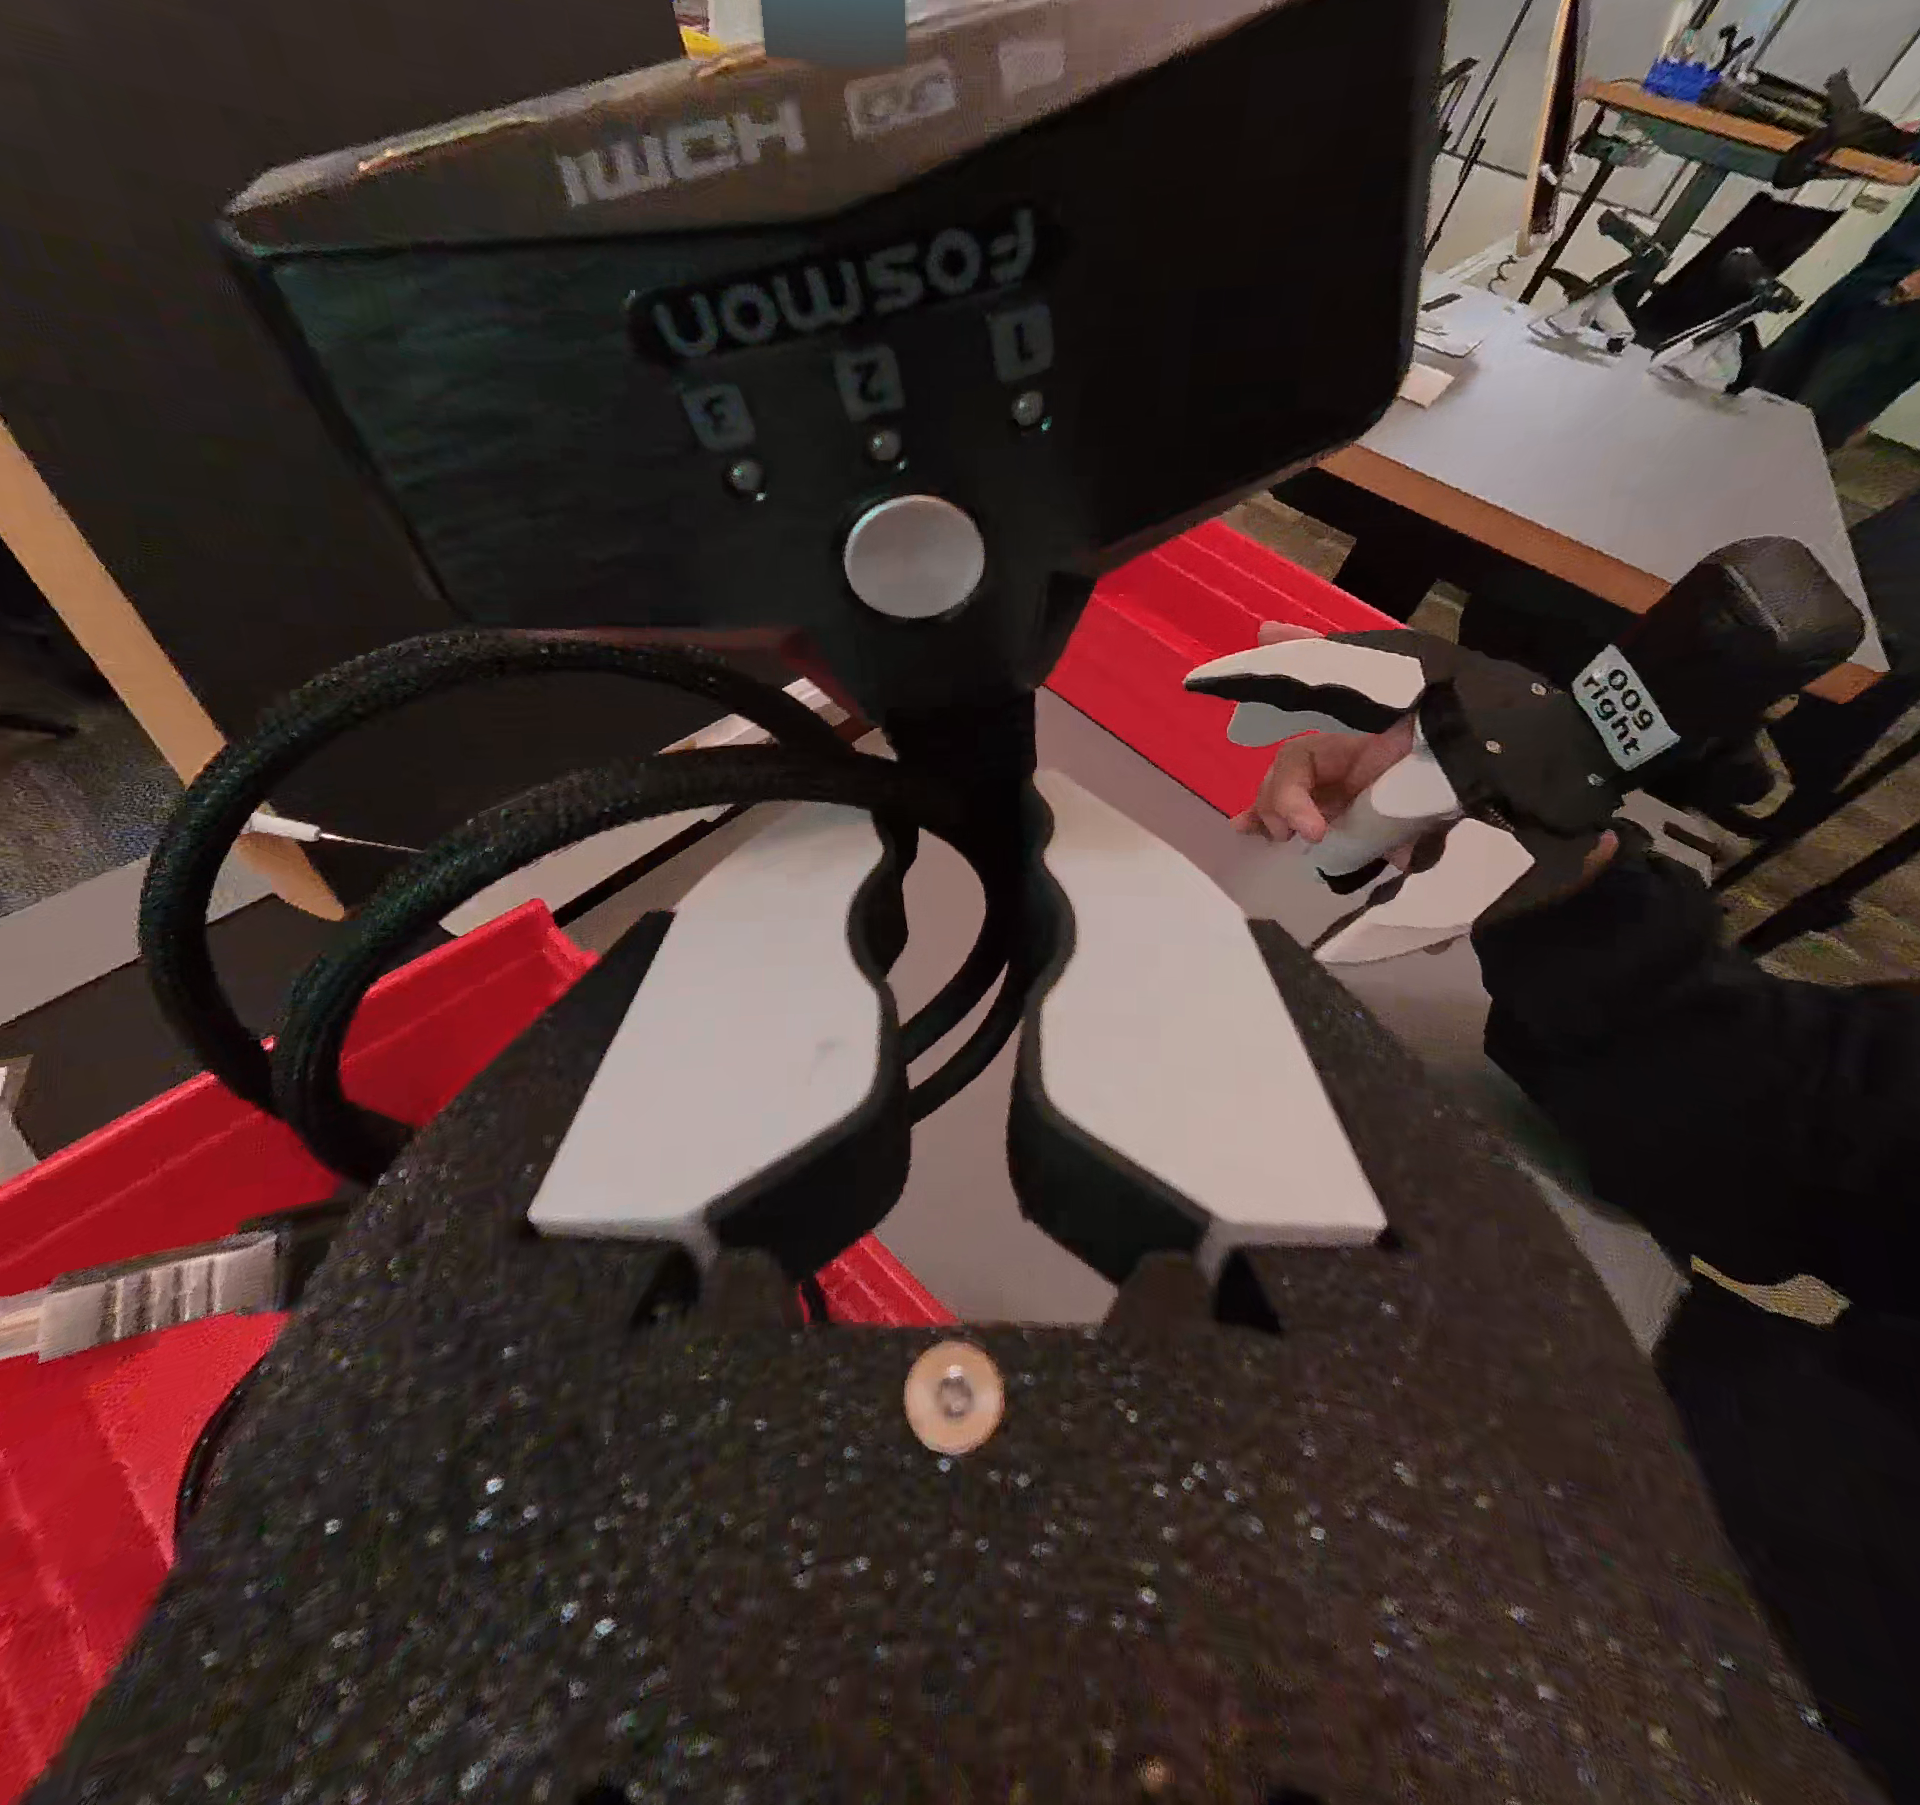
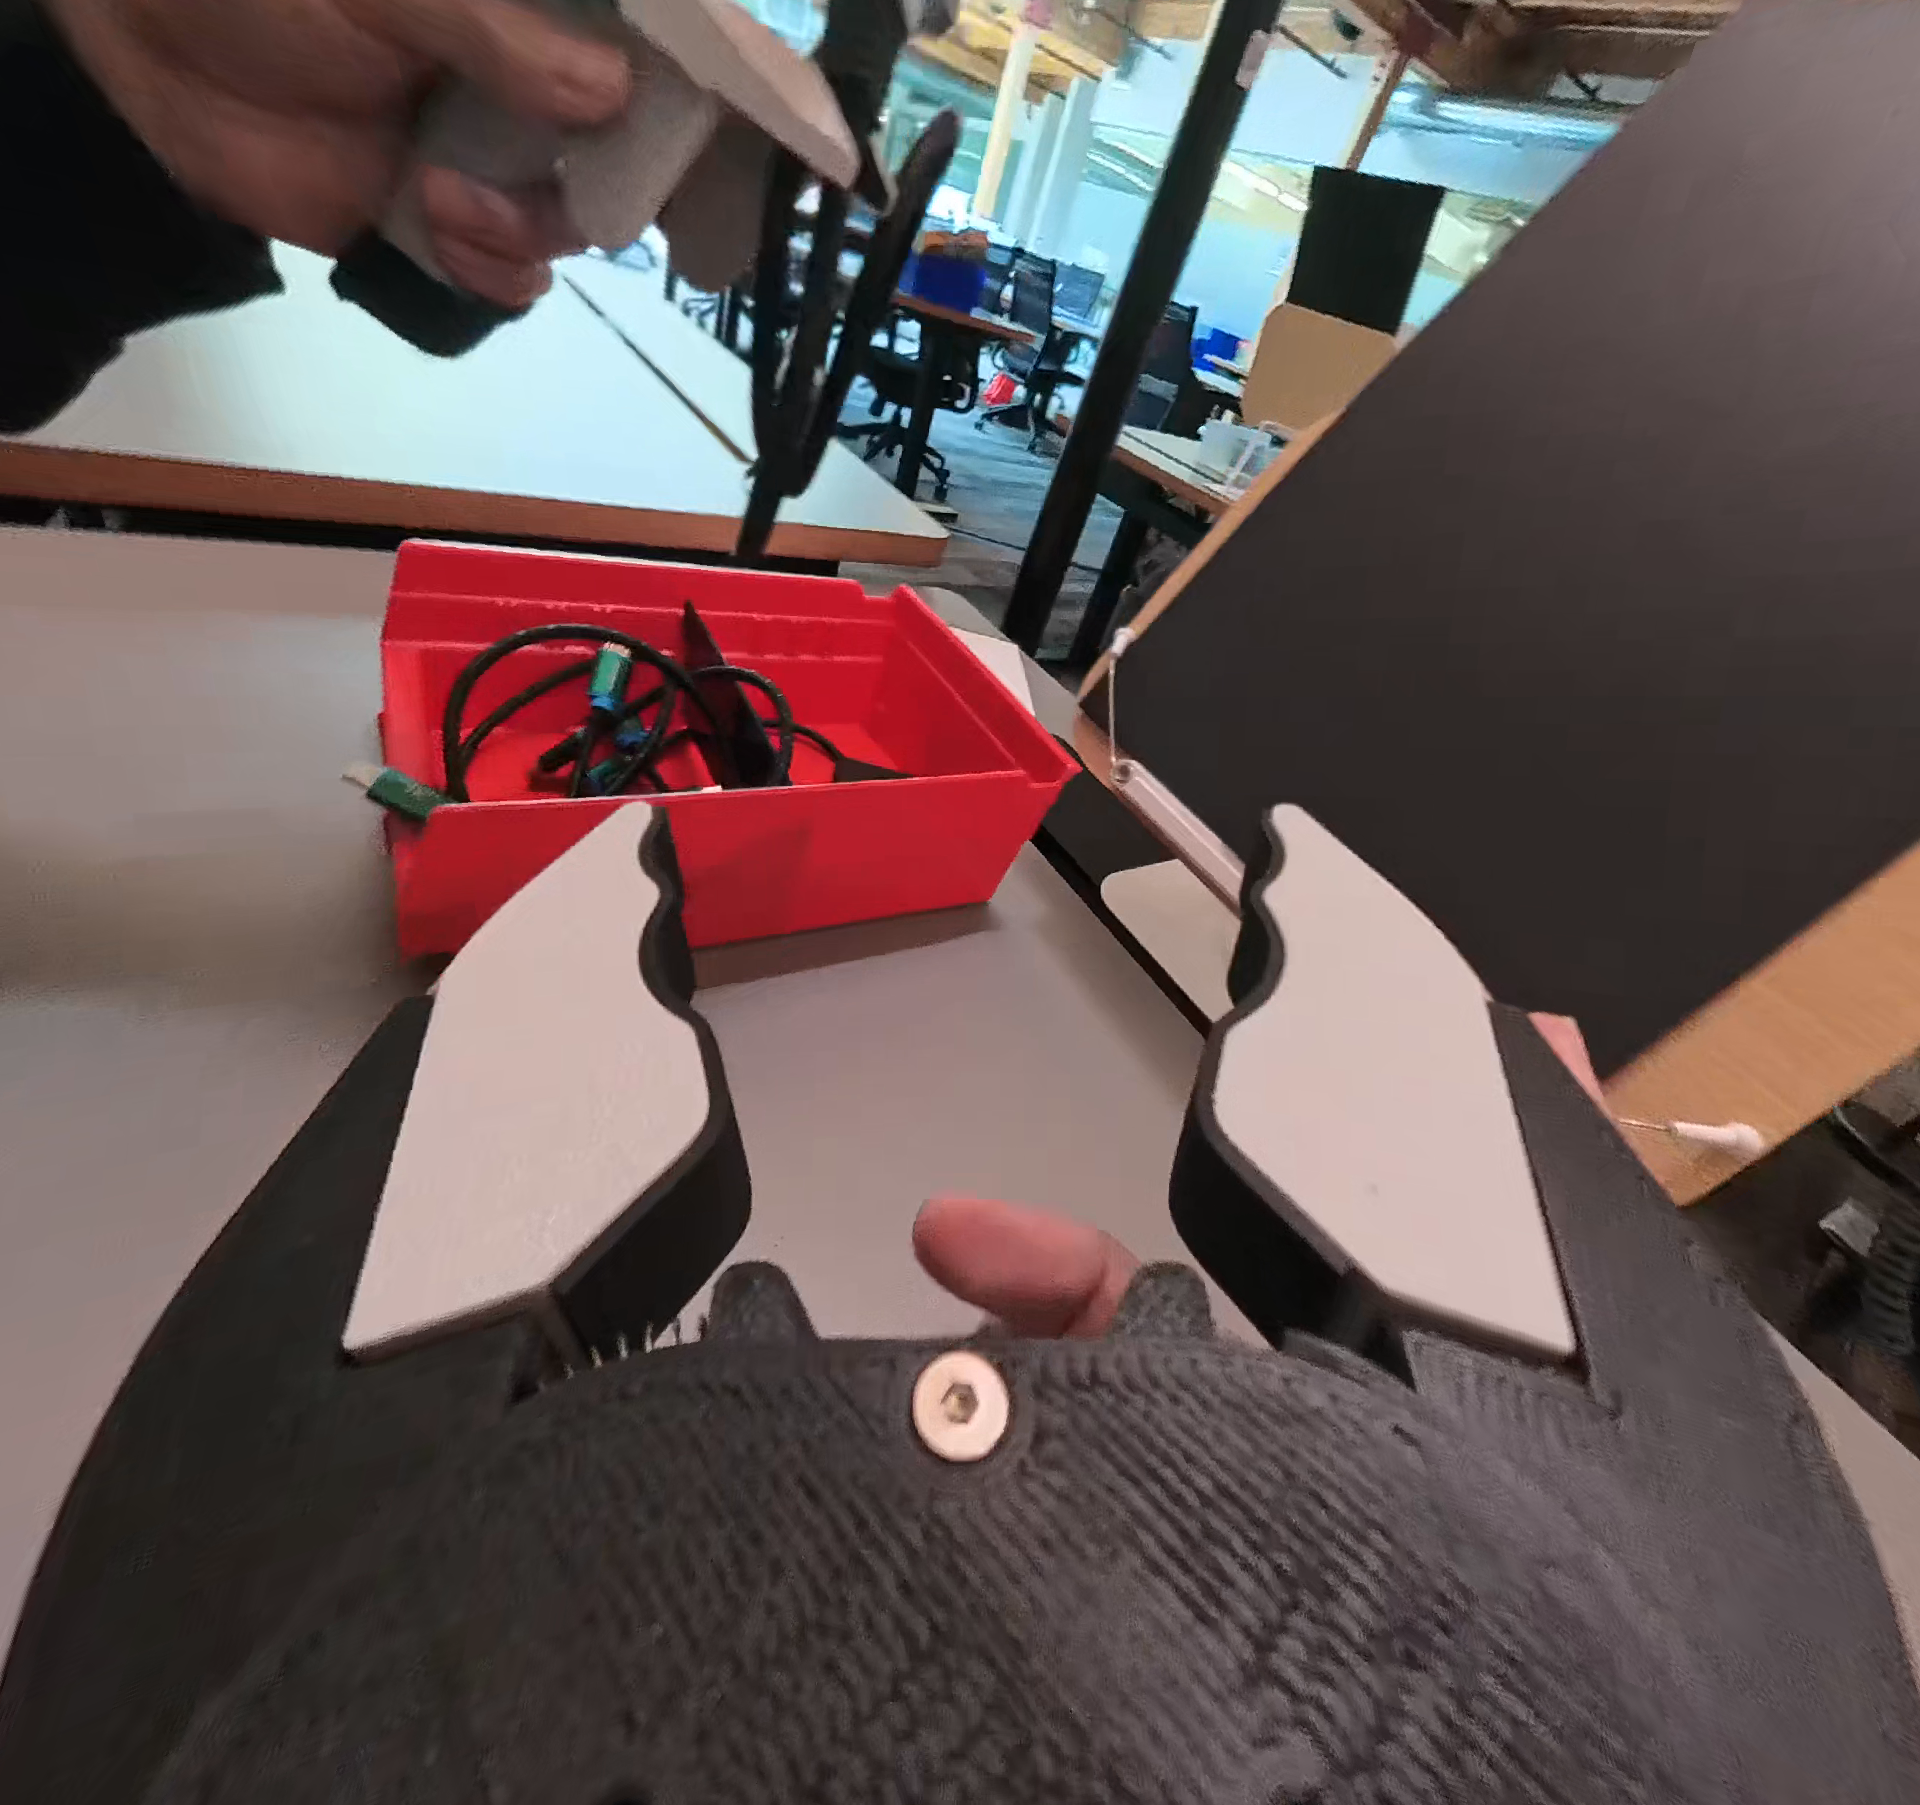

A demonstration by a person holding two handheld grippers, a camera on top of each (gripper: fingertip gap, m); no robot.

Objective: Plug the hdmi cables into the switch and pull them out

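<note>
The black HDMI switch (image 1: 831, 373), with a silver button and three numbered lights, is held up in the air in the left wrist view. My left gripper (image 1: 966, 820) is shut on the thick black stem below its body. Its braided black cable (image 1: 239, 799) loops to the left. My right gripper (image 2: 961, 820) is open and empty, low over the grey table (image 2: 208, 716), and also shows in the left wrist view (image 1: 1299, 706). Loose HDMI cables (image 2: 613, 706) with green plugs lie in a red bin (image 2: 831, 862) ahead of it. The left gripper, in a hand, hangs blurred at top left with a cable (image 2: 800, 321) dangling.
One green plug (image 2: 400, 791) hangs over the bin's left edge. A large black board (image 2: 1558, 560) with a wooden edge leans at the right of the table. More tables and office chairs (image 2: 1039, 353) stand behind. A black pole (image 2: 1143, 249) rises past the bin.
</note>
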